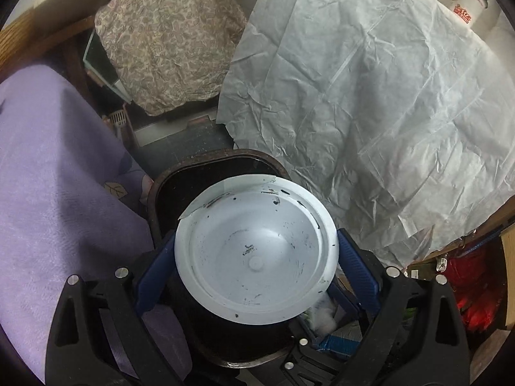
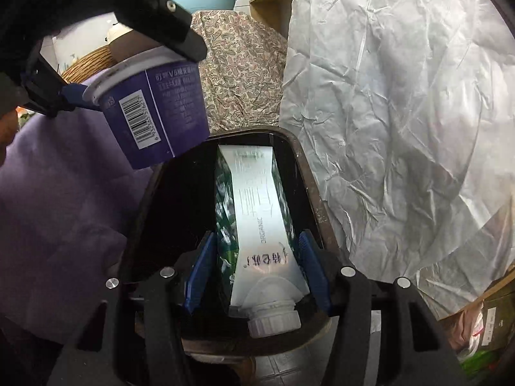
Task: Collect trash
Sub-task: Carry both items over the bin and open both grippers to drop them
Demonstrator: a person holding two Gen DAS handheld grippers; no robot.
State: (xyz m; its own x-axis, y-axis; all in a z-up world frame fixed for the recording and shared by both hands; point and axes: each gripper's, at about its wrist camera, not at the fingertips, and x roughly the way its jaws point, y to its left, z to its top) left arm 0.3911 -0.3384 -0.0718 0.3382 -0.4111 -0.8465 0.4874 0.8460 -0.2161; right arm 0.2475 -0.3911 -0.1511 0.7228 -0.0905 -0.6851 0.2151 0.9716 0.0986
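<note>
The left gripper (image 1: 256,259) squeezes a white cup (image 1: 256,254) at its rim, tipped over the dark bin (image 2: 302,167). The right gripper (image 2: 254,270) has let go: its 2 blue fingers (image 2: 201,270) stand apart from the milk carton (image 2: 257,222) lying in the bin. White crinkled sheet (image 2: 402,112) crowds the bin's right edge.

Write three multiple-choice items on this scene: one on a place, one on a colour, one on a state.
1. Where is the milk carton?
A on the white sheet
B in the dark bin's mouth
C on the purple cloth

2. What colour is the cup's outer wall?
A red
B green
C purple

3. The left gripper is:
A shut on the cup
B open, empty
C out of view

B: the carton sits inside the rim.
C: it has a purple label with a barcode.
A: both fingers press the cup.
</note>
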